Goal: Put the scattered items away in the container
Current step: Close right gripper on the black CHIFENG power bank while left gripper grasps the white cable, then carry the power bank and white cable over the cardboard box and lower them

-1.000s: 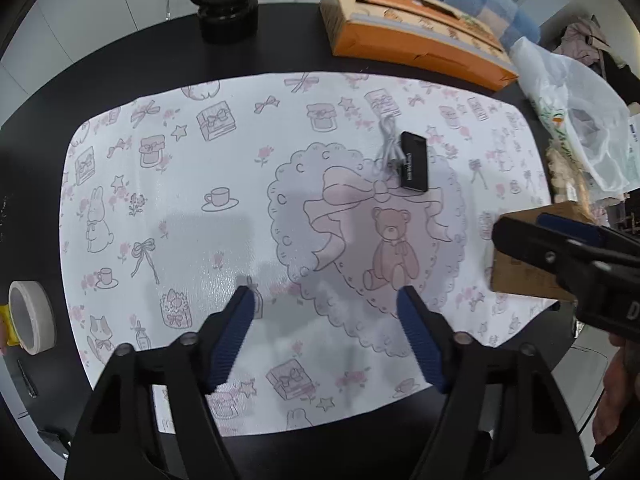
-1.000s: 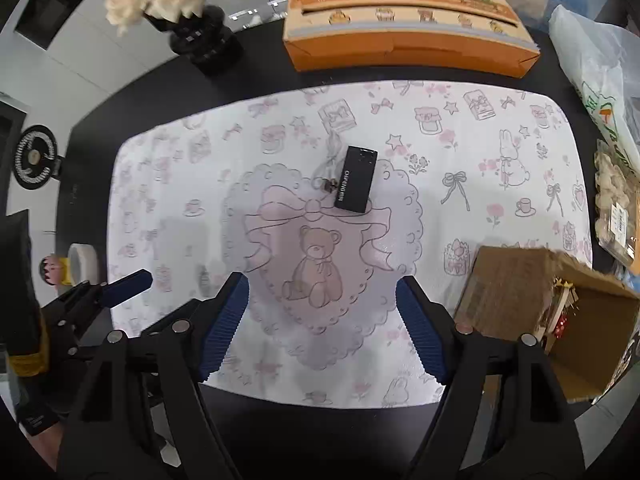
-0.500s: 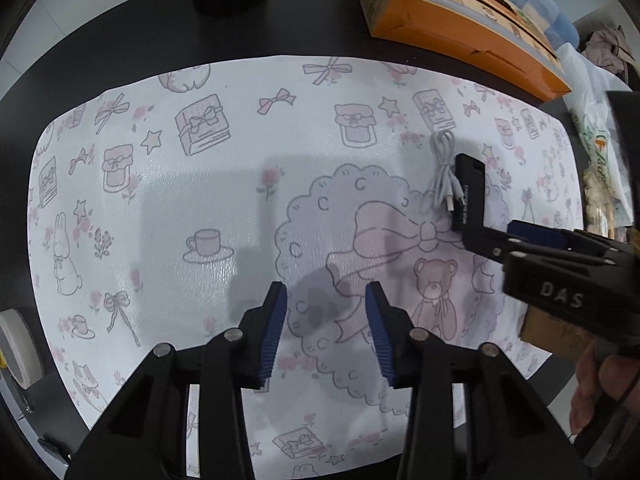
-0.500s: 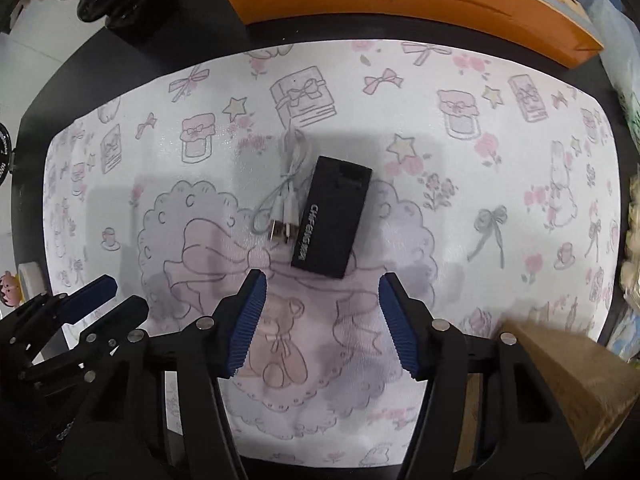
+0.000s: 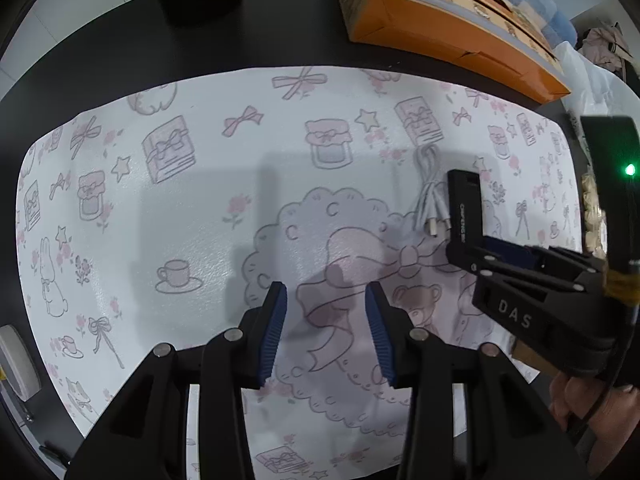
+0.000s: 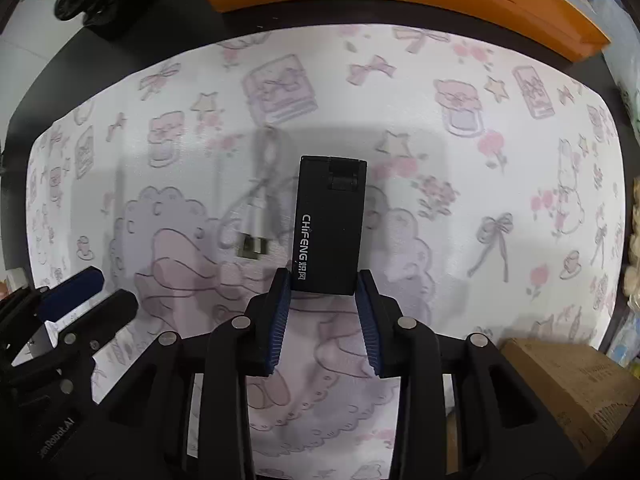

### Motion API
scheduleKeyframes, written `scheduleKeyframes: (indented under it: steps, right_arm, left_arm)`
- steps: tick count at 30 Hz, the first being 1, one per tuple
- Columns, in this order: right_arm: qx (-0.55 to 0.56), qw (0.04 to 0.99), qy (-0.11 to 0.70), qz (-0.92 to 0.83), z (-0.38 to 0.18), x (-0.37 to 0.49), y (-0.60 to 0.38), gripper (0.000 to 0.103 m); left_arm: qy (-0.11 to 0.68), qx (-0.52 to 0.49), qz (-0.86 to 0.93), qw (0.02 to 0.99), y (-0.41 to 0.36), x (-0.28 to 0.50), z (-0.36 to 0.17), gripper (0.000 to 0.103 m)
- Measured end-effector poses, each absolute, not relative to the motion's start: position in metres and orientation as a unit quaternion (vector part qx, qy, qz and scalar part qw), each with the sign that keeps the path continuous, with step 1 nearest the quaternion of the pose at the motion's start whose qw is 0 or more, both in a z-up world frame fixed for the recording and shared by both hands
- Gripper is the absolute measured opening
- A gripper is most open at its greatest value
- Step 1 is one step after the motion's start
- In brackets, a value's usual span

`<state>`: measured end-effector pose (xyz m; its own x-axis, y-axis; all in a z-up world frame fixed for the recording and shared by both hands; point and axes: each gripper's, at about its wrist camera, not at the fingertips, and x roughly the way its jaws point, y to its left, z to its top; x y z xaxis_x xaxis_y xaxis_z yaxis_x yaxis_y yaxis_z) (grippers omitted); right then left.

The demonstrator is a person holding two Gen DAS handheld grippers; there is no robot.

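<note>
The right gripper point(image 6: 322, 280) clamps the near end of the black box point(image 6: 330, 224); a white cable point(image 6: 256, 216) lies just beside it.

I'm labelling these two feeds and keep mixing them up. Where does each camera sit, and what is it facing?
Left wrist: on the left gripper, looking down at the patterned mat; jaws apart, empty; a hand at right.
Right wrist: on the right gripper, facing the black box between its jaws.
Shared: black box, white cable, orange carton.
</note>
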<state>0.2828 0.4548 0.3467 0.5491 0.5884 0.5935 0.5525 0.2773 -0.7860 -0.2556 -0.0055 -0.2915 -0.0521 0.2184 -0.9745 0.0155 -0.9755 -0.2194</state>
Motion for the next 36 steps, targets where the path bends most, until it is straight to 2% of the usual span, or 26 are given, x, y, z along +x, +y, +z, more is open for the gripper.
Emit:
scheduleKeyframes:
  steps: [12,25,26,29,36]
  right_arm:
    - [-0.569,0.671,-0.473,0.044,0.380,0.257,0.414,0.034]
    - [-0.578,0.671,-0.461,0.058,0.385,0.251,0.414,0.034]
    - [-0.578,0.670,-0.461,0.058,0.385,0.251,0.413,0.034]
    - [-0.580,0.669,-0.460,0.061,0.384,0.251,0.410,0.034]
    - [-0.579,0.667,-0.462,0.075,0.381,0.249,0.402,0.034]
  left_arm:
    - [-0.061,-0.675,0.726,0.114,0.067,-0.292,-0.294,0.040]
    - [-0.028,-0.685,0.721,0.099,0.089,-0.305,-0.315,0.040]
    - [-0.026,-0.685,0.722,0.096,0.089,-0.303,-0.316,0.039]
    - [-0.020,-0.681,0.727,0.080,0.087,-0.299,-0.318,0.021]
    - [-0.032,-0.683,0.725,0.079,0.080,-0.289,-0.322,0.013]
